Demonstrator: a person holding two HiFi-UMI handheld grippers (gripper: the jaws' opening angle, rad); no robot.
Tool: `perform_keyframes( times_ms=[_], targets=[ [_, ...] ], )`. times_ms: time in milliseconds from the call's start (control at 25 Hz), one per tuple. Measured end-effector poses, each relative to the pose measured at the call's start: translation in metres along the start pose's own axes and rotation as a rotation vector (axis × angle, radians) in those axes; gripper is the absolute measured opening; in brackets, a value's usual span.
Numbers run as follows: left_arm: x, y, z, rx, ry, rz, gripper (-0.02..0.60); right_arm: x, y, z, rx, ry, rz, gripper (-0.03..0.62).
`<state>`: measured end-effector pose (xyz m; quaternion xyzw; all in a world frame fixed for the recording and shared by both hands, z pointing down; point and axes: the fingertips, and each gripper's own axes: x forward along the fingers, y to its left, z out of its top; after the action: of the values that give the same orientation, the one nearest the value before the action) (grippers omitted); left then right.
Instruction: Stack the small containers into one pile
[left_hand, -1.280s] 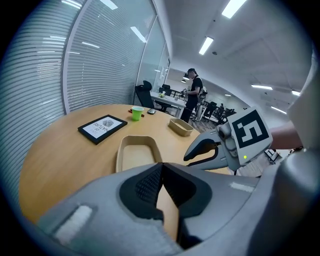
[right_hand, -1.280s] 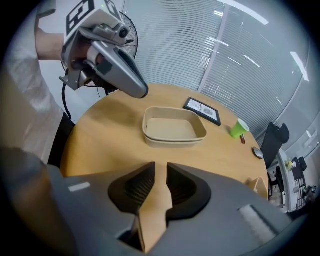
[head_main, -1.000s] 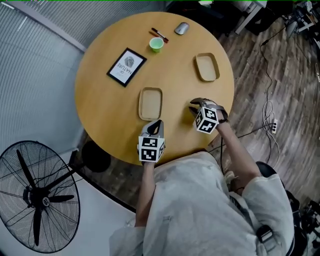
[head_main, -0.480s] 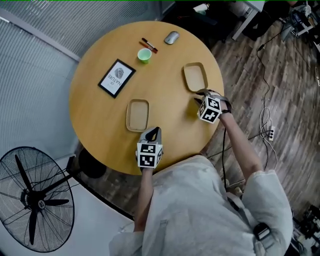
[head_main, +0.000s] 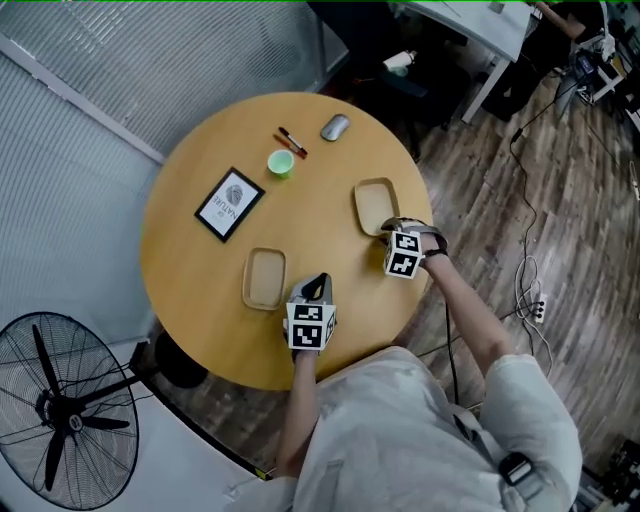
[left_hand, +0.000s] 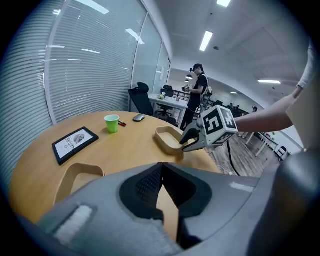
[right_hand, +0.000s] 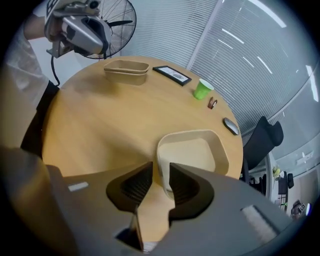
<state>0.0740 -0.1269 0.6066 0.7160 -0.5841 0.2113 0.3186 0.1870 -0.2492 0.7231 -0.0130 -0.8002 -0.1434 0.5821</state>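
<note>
Two shallow tan containers lie apart on the round wooden table. The left container sits just left of my left gripper, whose jaws are shut and empty above bare table. The right container lies ahead of my right gripper. Its near wall stands between that gripper's jaws, which are opening, with a gap showing beside the wall. In the right gripper view the left container lies far across the table.
At the table's far side are a green cup, a framed picture, a red marker and a grey mouse. A standing fan is on the floor at the left. A person stands in the office behind.
My right gripper has moved forward from the table's near edge to the right container's near wall. My left gripper has stayed beside the left container.
</note>
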Motion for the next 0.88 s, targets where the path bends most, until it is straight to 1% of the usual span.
perform_keyframes(
  times_ms=[80,160,320,400,680,880],
  targets=[
    [0.001,-0.004,0.007,-0.005,-0.01,0.008,0.003,0.007,0.002,-0.005,-0.01,0.009,0.016,0.103],
    [-0.002,-0.007,0.006,-0.009,-0.012,0.012,0.003,0.012,0.002,-0.007,-0.023,0.017,0.009,0.096],
    [-0.01,-0.002,-0.007,-0.025,0.009,0.026,0.003,0.021,-0.001,-0.009,-0.05,0.04,-0.026,0.038],
    [-0.016,0.004,-0.015,-0.039,0.016,0.035,0.004,0.023,0.0,-0.006,-0.056,0.04,-0.042,0.021],
    [-0.034,0.028,-0.028,-0.074,0.011,0.069,0.003,0.017,0.001,0.011,-0.049,0.048,-0.093,0.021],
    [-0.05,0.047,-0.034,-0.09,0.006,0.077,0.004,0.007,0.014,0.043,-0.044,0.035,-0.109,0.021]
  ],
)
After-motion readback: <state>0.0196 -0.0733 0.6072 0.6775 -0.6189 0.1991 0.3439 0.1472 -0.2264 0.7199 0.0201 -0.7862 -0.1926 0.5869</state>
